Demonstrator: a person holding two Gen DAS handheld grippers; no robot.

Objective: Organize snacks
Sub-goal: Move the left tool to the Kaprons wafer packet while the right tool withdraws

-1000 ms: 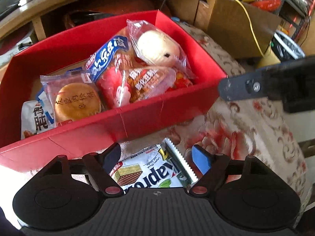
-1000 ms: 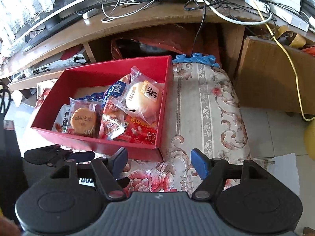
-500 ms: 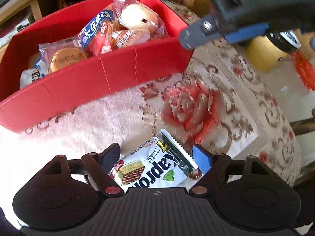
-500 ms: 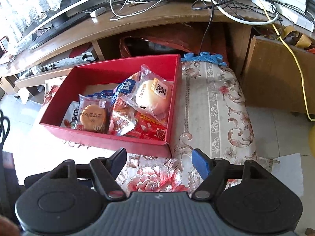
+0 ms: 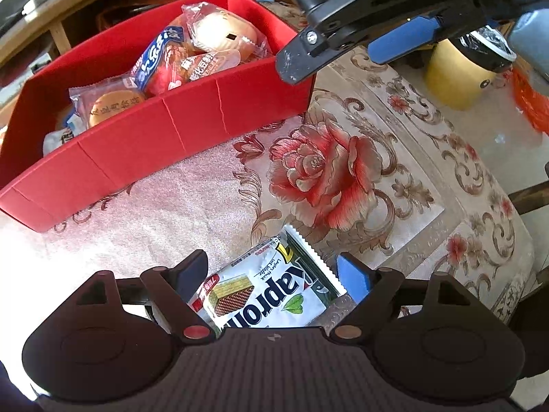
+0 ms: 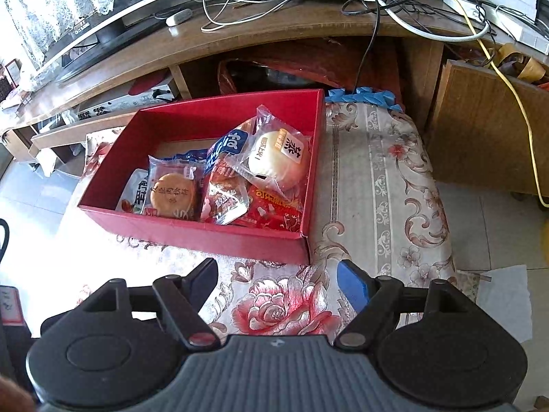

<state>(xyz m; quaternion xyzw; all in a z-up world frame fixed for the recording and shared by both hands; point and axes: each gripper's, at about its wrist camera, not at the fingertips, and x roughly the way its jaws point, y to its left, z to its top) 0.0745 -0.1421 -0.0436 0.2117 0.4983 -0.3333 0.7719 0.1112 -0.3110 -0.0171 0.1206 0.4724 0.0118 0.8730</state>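
The left gripper [image 5: 272,271] is opening, its jaws astride a wafer packet [image 5: 264,292] near the red box [image 5: 192,127]; the right gripper [image 6: 278,283] is opening too, jaws empty, above the floral cloth [image 6: 377,185] beside that box.

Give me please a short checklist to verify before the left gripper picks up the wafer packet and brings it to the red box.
1. Wafer packet lies between the left gripper fingers: ok.
2. Left jaws wide enough: ok, they are opening and the pads do not press the packet.
3. Packet lies flat on the floral cloth: ok.
4. Red box has free floor for it: ok, far left part bare.
5. Right gripper empty: ok, jaws opening, nothing between them.
6. Right gripper out of the path: not ok, it hangs over the box corner.
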